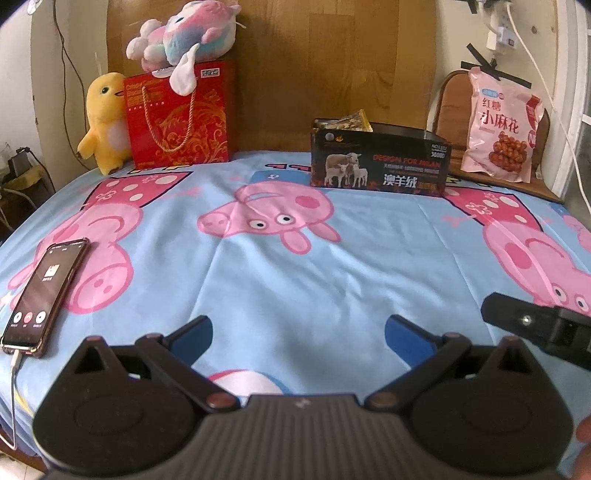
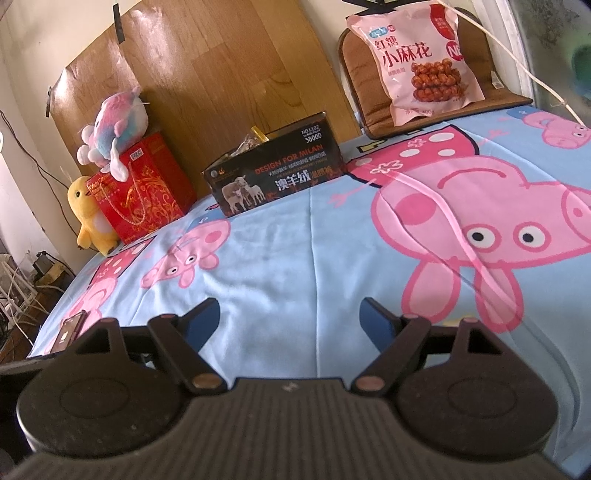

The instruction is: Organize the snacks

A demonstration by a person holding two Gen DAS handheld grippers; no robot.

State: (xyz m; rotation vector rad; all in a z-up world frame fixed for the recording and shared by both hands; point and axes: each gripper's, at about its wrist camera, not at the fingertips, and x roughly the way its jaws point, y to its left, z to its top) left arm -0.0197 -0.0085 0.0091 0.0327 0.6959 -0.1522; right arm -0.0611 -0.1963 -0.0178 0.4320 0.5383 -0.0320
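- Left gripper (image 1: pixel 298 334): jaws spread, nothing held, hovering over the bed sheet (image 1: pixel 295 266).
- Right gripper (image 2: pixel 290 317): jaws spread, nothing held, also above the sheet.
- Phone (image 1: pixel 44 295) is seen lying on the sheet, left of the left gripper, cable plugged in.
- Black box (image 1: pixel 380 162) is placed at the far edge of the bed; snack packets (image 1: pixel 351 122) are seen inside.
- Pink snack bag (image 1: pixel 502 122) is propped against a chair cushion (image 1: pixel 448 107), right of the box.
- Red gift bag (image 1: pixel 181 118) is set far left, a plush toy (image 1: pixel 184 33) on top, a yellow duck (image 1: pixel 105 122) beside it.
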